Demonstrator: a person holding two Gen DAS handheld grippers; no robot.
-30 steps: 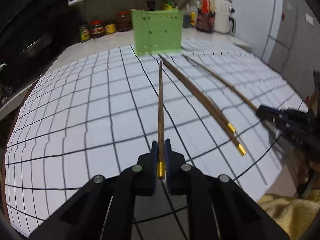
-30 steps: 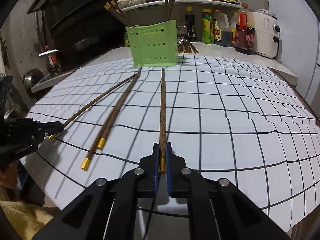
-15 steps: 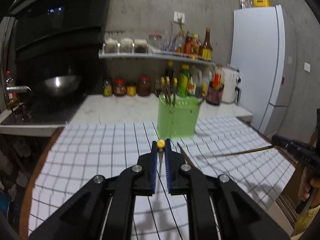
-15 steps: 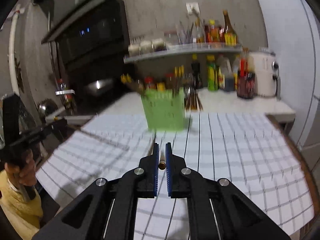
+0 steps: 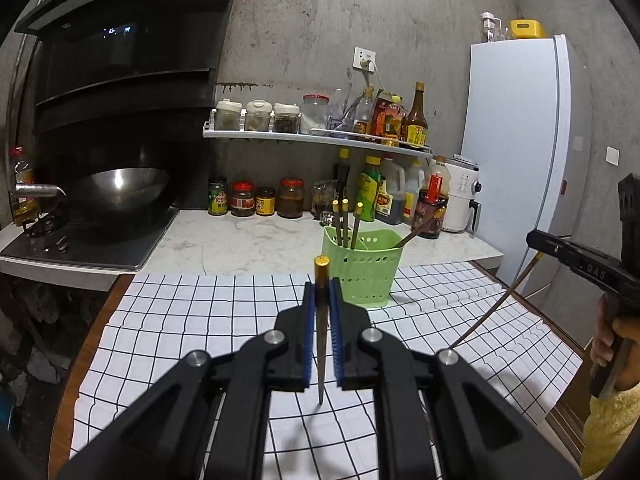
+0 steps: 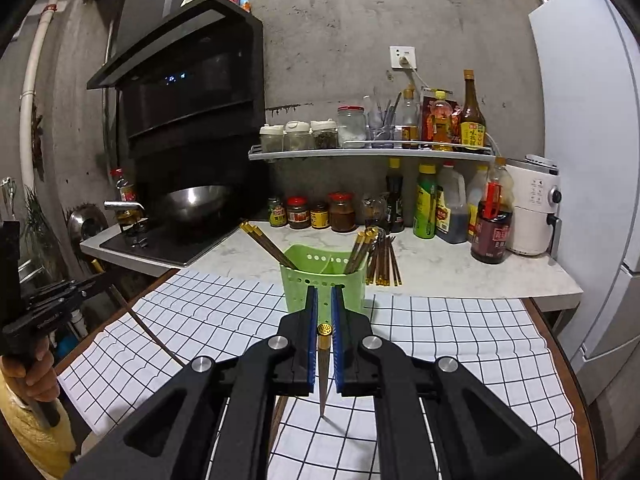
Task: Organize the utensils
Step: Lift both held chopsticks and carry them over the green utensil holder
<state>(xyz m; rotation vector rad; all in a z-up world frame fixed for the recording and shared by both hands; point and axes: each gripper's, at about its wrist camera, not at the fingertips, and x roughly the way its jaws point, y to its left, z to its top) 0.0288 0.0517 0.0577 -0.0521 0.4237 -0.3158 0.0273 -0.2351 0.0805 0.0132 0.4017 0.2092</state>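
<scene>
Wooden, gold-capped chopstick (image 5: 321, 320) hangs tip-down, clamped in the left gripper (image 5: 321, 312); the right gripper (image 6: 324, 320) pinches another chopstick (image 6: 324, 360) likewise — both above the checked cloth (image 6: 460, 344). Carrying step; next, probably, lowering each tip into the green holder (image 6: 304, 276) at the cloth's far edge.

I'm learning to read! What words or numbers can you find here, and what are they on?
"Yes": on the green-labelled jar on the counter; the rest is unreadable.
"DAS", roughly: on the side of the right tongs.
Gold stamped sign, not readable: on the chopstick end.
Bottles and hood display: too small or blurred.
</scene>
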